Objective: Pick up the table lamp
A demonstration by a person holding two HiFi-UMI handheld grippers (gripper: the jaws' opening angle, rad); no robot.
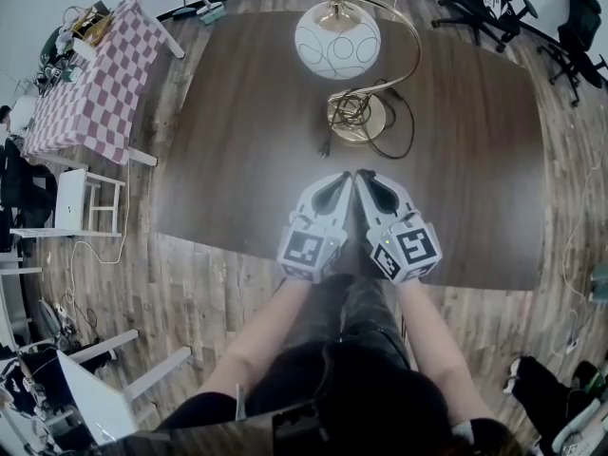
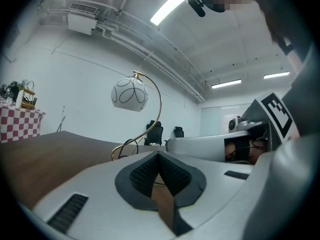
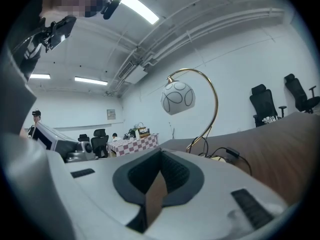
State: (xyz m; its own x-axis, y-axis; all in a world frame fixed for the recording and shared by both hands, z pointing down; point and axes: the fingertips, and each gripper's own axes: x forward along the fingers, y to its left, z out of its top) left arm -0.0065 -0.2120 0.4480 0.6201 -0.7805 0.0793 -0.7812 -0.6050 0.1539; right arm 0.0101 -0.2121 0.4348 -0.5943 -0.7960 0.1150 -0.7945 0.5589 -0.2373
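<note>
Coiled cord (image 1: 353, 110) hid the base of the table lamp (image 1: 337, 39); left gripper (image 1: 346, 177) and right gripper (image 1: 362, 175) pointed level, side by side, jaws closed, empty.

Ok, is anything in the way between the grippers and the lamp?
Nothing visible: bare table lies between the left gripper, the right gripper and the lamp. Only its own cord and plug lie by the base.

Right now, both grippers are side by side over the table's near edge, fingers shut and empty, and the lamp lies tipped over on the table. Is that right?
Not quite. The lamp is not tipped over; the left gripper view shows it standing upright on the table. The rest holds: left gripper and right gripper side by side over the near edge, fingers shut, empty.
</note>
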